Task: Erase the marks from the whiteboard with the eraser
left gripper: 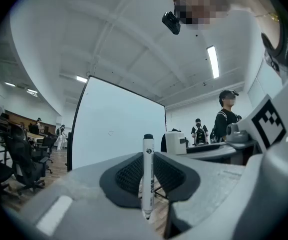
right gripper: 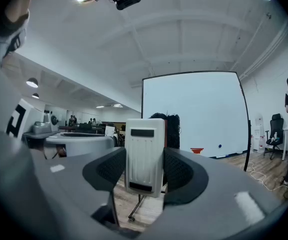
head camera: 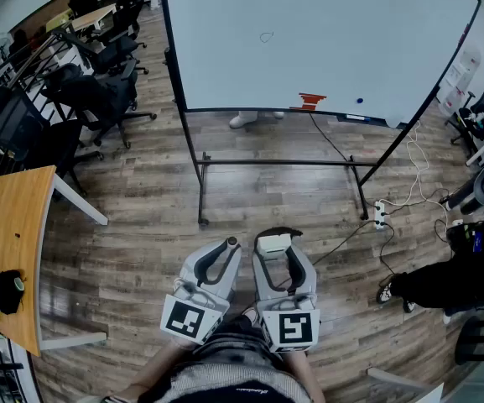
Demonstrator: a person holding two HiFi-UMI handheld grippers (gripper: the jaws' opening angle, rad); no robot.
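A large whiteboard (head camera: 309,40) on a black wheeled stand fills the far side of the head view, with one small drawn loop (head camera: 266,36) near its middle. It also shows in the left gripper view as the whiteboard (left gripper: 119,129) and in the right gripper view as the whiteboard (right gripper: 198,114). My left gripper (head camera: 227,246) is shut on a white marker (left gripper: 147,176) with a black cap, held upright. My right gripper (head camera: 278,243) is shut on a white eraser (right gripper: 144,154) with a dark felt side. Both grippers hang low, well short of the board.
A red eraser-like item (head camera: 310,101) and a blue magnet (head camera: 359,101) sit at the board's lower ledge. Black office chairs (head camera: 99,65) stand at left, a wooden desk (head camera: 11,250) at near left. A power strip (head camera: 382,215) and cables lie on the floor; a seated person's leg (head camera: 434,284) is at right.
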